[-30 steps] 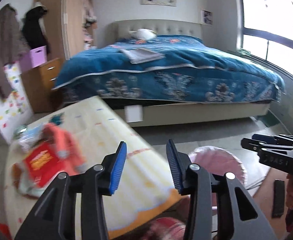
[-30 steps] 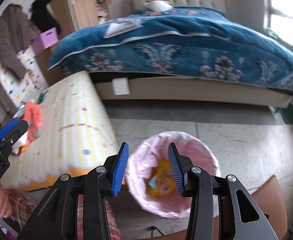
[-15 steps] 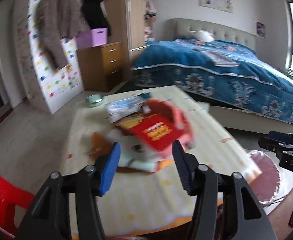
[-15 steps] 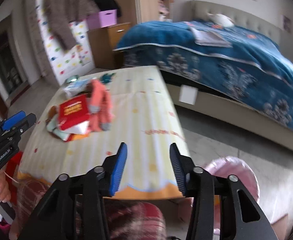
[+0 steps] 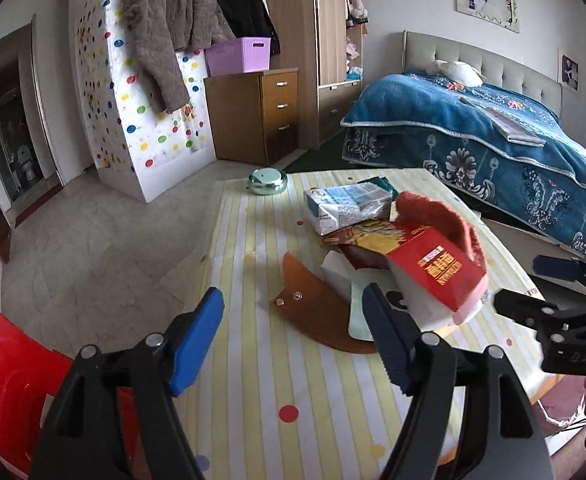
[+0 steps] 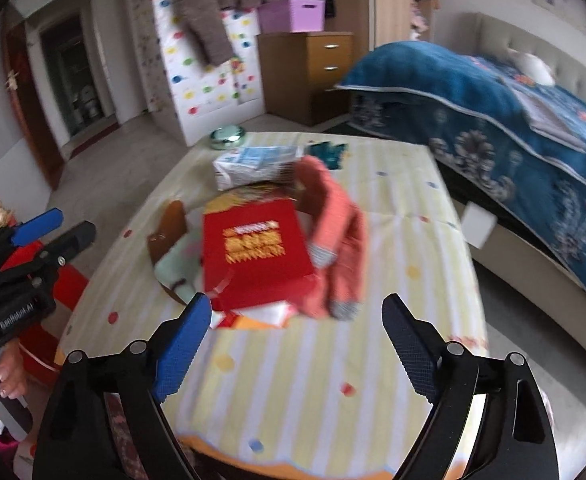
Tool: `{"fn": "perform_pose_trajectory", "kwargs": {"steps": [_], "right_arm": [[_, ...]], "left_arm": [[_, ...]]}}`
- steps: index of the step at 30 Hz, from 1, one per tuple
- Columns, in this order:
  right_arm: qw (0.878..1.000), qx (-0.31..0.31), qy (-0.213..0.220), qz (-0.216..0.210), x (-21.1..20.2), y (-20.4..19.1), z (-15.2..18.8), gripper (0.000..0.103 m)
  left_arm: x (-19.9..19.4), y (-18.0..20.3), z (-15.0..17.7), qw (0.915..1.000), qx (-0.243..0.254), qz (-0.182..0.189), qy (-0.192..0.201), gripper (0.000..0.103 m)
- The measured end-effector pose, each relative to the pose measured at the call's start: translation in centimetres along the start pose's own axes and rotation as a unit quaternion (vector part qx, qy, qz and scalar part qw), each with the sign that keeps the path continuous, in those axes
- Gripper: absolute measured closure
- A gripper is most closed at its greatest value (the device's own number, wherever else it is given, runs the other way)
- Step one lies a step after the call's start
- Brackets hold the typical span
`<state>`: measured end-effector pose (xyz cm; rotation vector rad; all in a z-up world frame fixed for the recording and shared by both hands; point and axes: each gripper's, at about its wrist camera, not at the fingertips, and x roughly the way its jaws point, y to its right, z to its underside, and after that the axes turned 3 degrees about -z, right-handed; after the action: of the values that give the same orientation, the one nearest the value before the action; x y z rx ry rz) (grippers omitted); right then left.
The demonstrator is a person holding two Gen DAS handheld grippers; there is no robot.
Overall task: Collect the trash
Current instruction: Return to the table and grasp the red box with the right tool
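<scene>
Both claws have swung from the pink bin to the table, and the left gripper (image 5: 293, 340) and right gripper (image 6: 297, 344) are opening with nothing between them. Trash, topped by a red box (image 6: 255, 256), lies piled mid-table just ahead, so another pickup looks next.

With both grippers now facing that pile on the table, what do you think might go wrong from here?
1. The red box leans on loose wrappers and the orange cloth; grabbing it may drag the cloth, probably not trash, along.
2. The pile is tangled, so a pull could scatter pieces off the table.
3. The left gripper and right gripper, both empty with jaws opening, aim at the same pile and might collide.
</scene>
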<state>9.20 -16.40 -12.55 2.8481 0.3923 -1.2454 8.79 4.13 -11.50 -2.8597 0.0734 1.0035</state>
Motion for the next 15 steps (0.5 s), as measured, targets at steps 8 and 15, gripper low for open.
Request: {"fn": "perform_pose_trajectory", "kwargs": {"steps": [8, 15], "right_arm": [[0.999, -0.022, -0.019, -0.019, 4.5, -1.9, -2.7, 0.015], [0.999, -0.044, -0.025, -0.015, 6.9, -2.9, -4.3, 0.014]], "left_arm": [[1.9, 0.0, 0.2, 0.9998, 0.001, 0.005, -0.017, 0.033], [2.8, -0.4, -0.2, 0.9997, -0.009, 0.007, -0.023, 0.033]]}}
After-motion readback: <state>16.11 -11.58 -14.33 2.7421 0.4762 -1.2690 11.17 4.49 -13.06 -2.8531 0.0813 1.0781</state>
